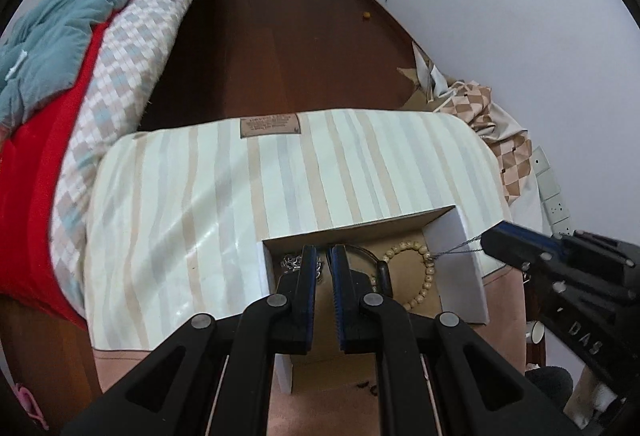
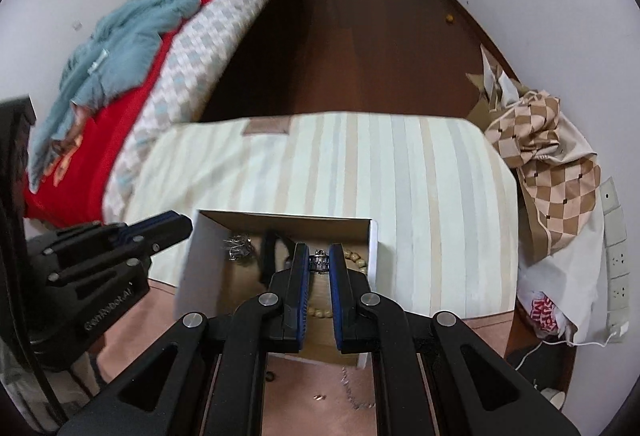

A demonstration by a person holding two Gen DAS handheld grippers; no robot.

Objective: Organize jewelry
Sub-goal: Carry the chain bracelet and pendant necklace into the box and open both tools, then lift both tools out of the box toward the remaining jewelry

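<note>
Right gripper point(image 2: 319, 262) pinching a silver ring point(image 2: 319, 260) over the open box point(image 1: 460, 236), thin chain point(image 1: 456, 249) trailing from its tips; left gripper point(image 1: 323, 260) narrowly parted, empty, above the box; bead bracelet point(image 1: 424, 276) inside

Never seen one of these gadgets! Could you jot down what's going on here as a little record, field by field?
Setting: bedroom, striped cushion beside a bed
Container: open cardboard box
In the box: beaded bracelet, silver chain pile, dark strap
Right gripper: jaws closed on a small silver ring over the box; a thin silver chain trails from it
Left gripper: jaws nearly together, nothing visible between them, over the box
</note>
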